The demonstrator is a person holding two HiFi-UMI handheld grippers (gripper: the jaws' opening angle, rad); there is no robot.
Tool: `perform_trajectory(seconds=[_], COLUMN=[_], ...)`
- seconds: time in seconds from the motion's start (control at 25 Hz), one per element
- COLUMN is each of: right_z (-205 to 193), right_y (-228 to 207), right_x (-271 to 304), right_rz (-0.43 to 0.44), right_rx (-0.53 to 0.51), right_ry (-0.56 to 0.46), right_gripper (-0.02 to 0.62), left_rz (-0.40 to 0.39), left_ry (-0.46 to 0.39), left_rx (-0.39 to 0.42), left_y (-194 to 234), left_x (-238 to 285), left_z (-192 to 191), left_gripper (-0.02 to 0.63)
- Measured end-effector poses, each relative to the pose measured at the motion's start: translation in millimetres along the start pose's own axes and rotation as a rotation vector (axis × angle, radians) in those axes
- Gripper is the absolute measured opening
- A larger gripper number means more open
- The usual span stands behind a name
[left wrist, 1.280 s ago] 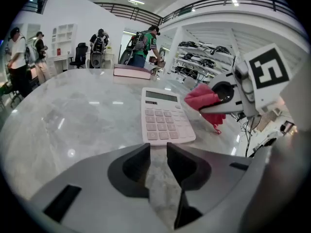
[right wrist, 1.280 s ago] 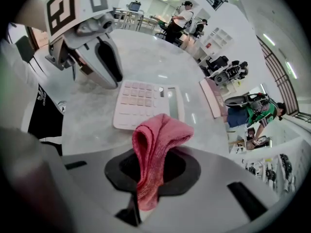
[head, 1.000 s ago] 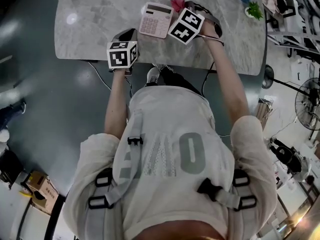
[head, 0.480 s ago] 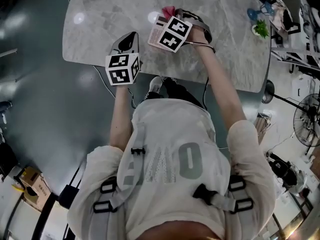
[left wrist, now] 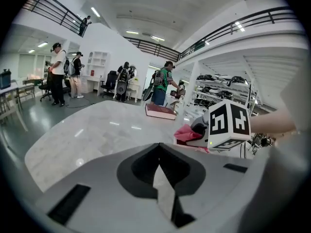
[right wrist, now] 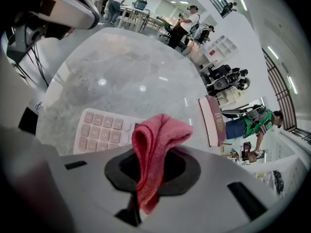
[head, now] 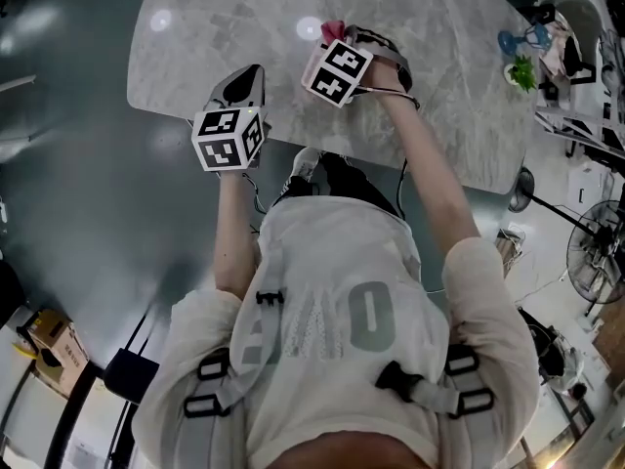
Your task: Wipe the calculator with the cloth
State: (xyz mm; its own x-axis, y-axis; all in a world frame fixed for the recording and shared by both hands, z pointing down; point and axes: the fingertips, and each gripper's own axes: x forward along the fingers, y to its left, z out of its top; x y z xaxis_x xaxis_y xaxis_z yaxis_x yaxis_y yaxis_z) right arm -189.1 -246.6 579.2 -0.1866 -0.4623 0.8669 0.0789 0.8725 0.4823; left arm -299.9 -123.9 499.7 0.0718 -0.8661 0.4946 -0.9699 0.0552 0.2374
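A pale pink calculator (right wrist: 104,132) lies on the marble table (head: 225,27). In the right gripper view it sits just below and left of the jaws. My right gripper (right wrist: 148,178) is shut on a red cloth (right wrist: 158,132), which bulges out in a fold above the calculator's right end. In the head view the right gripper (head: 337,42) and its marker cube cover most of the calculator, and only the cloth's tip (head: 333,29) shows. My left gripper (left wrist: 158,147) is shut with nothing in it. It hangs above the table's near edge, left of the calculator (head: 244,81).
A maroon book (right wrist: 212,120) lies farther back on the table. A small green plant (head: 522,71) and a blue object stand at the table's right end. Several people stand in the background, and a fan (head: 596,262) stands on the floor to the right.
The right gripper with the cloth has moved left over the calculator, which its cube now mostly hides. The left gripper has lifted a little at the table's near edge.
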Motion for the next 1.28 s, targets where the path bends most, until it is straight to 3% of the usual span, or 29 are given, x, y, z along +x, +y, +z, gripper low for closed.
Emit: perform_trajectory(seconds=[0.28, 0.88, 1.28], right_z=[4, 15, 20], right_y=[21, 65, 100], right_x=[5, -6, -16], right_rz=[0.029, 0.051, 0.094], right_rx=[-0.03, -0.115, -0.112], right_ry=[0.004, -0.023, -0.046], right_gripper=[0.057, 0.057, 0.057], left_rz=[0.021, -0.01, -0.016], left_ry=[-0.002, -0.043, -0.062], left_rx=[-0.014, -0.041, -0.023], left_y=[10, 4, -1], left_x=[1, 2, -2], left_z=[-4, 9, 13], left_gripper=[0.02, 0.02, 0.02])
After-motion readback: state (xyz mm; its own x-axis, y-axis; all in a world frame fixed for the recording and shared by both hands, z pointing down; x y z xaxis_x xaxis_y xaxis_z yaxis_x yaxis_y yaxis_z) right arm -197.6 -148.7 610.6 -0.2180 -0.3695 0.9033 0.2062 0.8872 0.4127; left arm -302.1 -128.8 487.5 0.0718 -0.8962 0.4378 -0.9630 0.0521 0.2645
